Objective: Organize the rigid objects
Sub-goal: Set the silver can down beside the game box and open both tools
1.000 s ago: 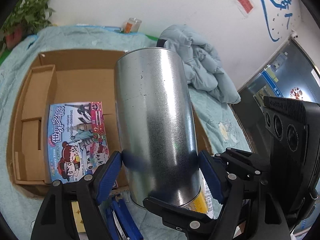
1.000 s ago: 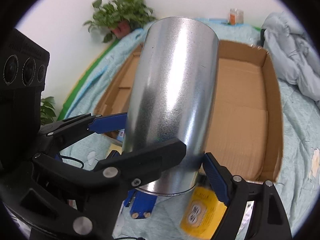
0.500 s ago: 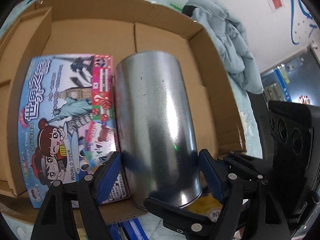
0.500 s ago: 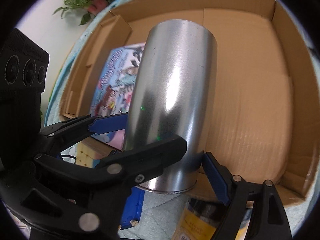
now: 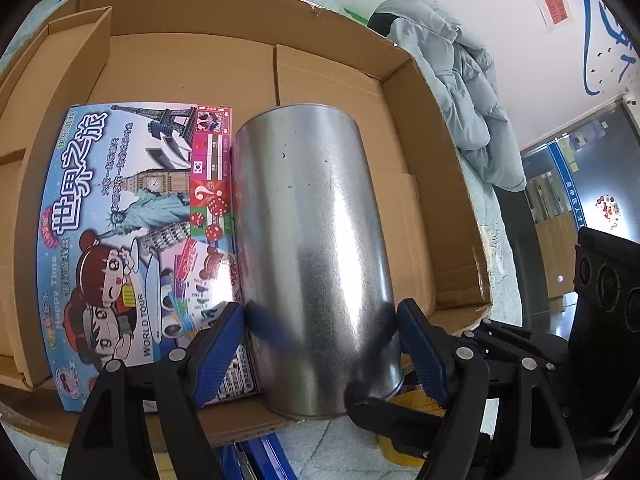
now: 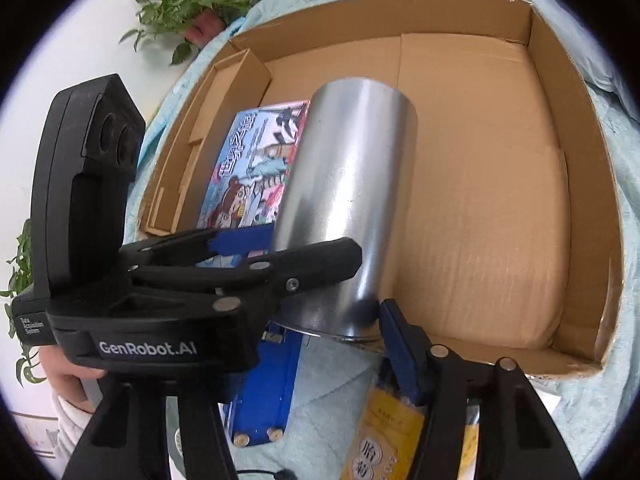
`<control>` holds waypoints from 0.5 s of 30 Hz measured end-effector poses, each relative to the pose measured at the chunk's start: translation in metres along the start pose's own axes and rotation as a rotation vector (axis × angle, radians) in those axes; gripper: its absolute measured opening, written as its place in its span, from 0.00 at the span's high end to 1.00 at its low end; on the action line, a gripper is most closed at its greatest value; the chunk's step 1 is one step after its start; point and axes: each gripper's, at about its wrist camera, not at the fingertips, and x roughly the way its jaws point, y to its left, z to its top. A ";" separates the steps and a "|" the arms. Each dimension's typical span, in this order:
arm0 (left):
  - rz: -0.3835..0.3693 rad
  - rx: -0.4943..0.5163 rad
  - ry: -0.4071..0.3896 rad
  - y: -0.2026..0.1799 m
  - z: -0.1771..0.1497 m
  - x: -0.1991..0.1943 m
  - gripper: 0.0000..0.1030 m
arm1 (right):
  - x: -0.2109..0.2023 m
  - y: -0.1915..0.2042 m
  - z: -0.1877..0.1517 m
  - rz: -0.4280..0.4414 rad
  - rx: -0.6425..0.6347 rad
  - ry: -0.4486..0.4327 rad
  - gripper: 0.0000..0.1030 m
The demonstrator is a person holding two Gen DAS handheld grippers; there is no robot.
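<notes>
Left wrist view: metal cylinder point(image 5: 308, 248), lifted above the bed a second ago, now lies inside the cardboard box point(image 5: 436, 128), board game box point(image 5: 132, 216) touching at its 9 o'clock. Left tongs point(image 5: 320, 332) clamp its near end. Right tongs point(image 6: 320, 276) have just been closing; their grip cannot be told. Placement appears nearly complete; release pending.
</notes>
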 end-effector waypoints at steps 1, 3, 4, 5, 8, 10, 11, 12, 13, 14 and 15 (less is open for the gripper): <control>0.013 0.006 -0.012 -0.003 -0.002 -0.004 0.28 | 0.001 0.000 0.000 0.000 0.004 -0.006 0.42; 0.052 0.037 -0.086 -0.012 -0.014 -0.025 0.28 | -0.002 -0.003 -0.002 0.005 0.025 -0.016 0.42; 0.061 0.052 -0.116 -0.016 -0.019 -0.034 0.28 | -0.002 -0.003 -0.004 0.004 0.024 -0.020 0.42; 0.079 0.072 -0.161 -0.021 -0.027 -0.048 0.28 | -0.004 -0.003 -0.007 0.009 0.035 -0.030 0.42; 0.192 0.157 -0.327 -0.036 -0.063 -0.092 0.22 | -0.021 0.003 -0.025 -0.056 0.040 -0.108 0.41; 0.331 0.220 -0.438 -0.048 -0.093 -0.117 0.08 | -0.040 0.010 -0.044 -0.094 0.032 -0.195 0.27; 0.410 0.250 -0.519 -0.055 -0.114 -0.129 0.00 | -0.052 0.011 -0.060 -0.098 0.044 -0.251 0.25; 0.450 0.272 -0.578 -0.060 -0.131 -0.135 0.01 | -0.061 0.013 -0.073 -0.114 0.058 -0.305 0.25; 0.471 0.281 -0.605 -0.065 -0.142 -0.137 0.01 | -0.068 0.015 -0.084 -0.135 0.060 -0.348 0.24; 0.490 0.288 -0.625 -0.069 -0.156 -0.139 0.01 | -0.074 0.020 -0.097 -0.167 0.048 -0.390 0.23; 0.497 0.287 -0.636 -0.073 -0.168 -0.137 0.01 | -0.077 0.024 -0.108 -0.190 0.033 -0.415 0.23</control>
